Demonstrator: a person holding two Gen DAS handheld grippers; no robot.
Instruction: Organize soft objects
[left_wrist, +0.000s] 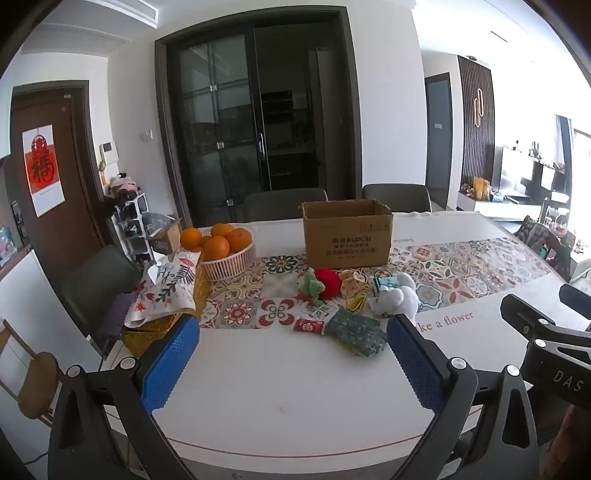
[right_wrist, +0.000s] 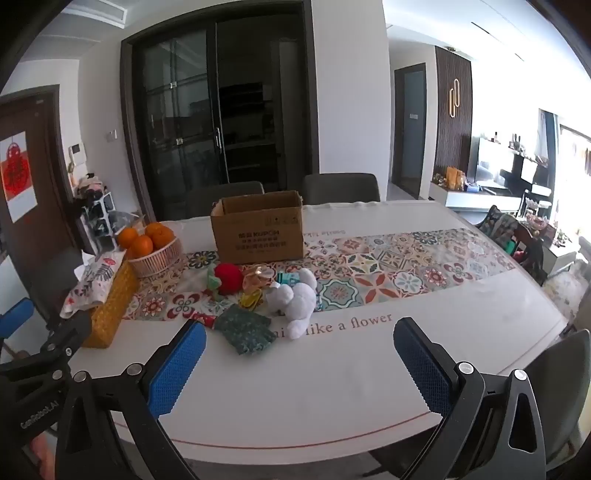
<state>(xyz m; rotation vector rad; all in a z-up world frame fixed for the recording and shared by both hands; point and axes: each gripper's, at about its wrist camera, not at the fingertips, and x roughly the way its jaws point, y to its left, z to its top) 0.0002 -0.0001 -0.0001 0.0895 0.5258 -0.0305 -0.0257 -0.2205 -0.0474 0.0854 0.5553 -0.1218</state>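
Both the left gripper (left_wrist: 291, 354) and right gripper (right_wrist: 299, 358) hover above the near table edge, jaws spread wide, holding nothing. The soft objects, nearest a green patterned pouch (left_wrist: 355, 331) beside a white plush toy (right_wrist: 295, 301), lie ahead in front of the cardboard box (right_wrist: 258, 229). The pouch sits almost centred ahead of the left jaws and left of centre for the right, so the left gripper appears better aligned.

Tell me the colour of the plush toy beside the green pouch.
White plush toy; clearest in the right wrist view.

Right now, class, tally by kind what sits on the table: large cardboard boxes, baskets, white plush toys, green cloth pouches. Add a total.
Large cardboard boxes: 1
Baskets: 2, white and yellow
White plush toys: 1
Green cloth pouches: 1
Total: 5
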